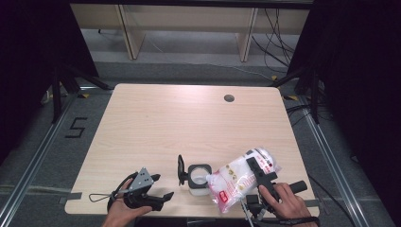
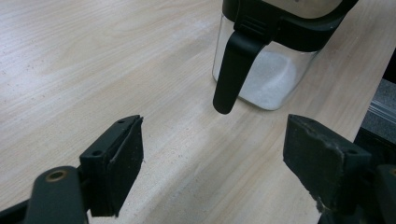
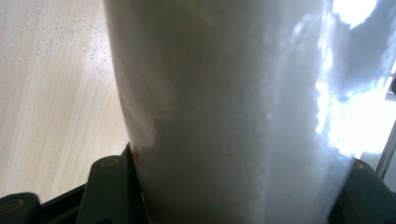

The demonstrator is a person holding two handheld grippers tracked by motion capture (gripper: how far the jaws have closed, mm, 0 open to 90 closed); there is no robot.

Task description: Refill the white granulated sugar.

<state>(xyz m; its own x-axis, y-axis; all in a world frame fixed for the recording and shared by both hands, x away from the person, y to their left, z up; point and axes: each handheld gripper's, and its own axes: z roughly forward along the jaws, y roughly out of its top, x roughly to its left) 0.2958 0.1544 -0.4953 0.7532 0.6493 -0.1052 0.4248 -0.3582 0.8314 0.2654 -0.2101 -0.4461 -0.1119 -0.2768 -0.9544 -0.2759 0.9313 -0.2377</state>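
Soft clear plastic bag of white granules with red print [image 1: 239, 177] held tilted above front right of pale wood surface [image 1: 179, 123], clamped mid-body by right tool [image 1: 259, 171].

Long axis judged diagonal; lower end pointed toward small clear square jar with black hinged lid [image 1: 197, 178].

Contents judged heavy, shifting; film slippery, tearable. Hold best taken mid-body.

Left tool [image 2: 212, 154] released, nothing between jaws, aimed at jar.

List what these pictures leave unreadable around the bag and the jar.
- Print on the bag: too small in the high view.
- Right gripper jaw pads: hidden by the bag in the right gripper view.
- Jar top and lid: cut off by the upper edge in the left gripper view.
- Whether grains are falling into the jar: too small in the high view.
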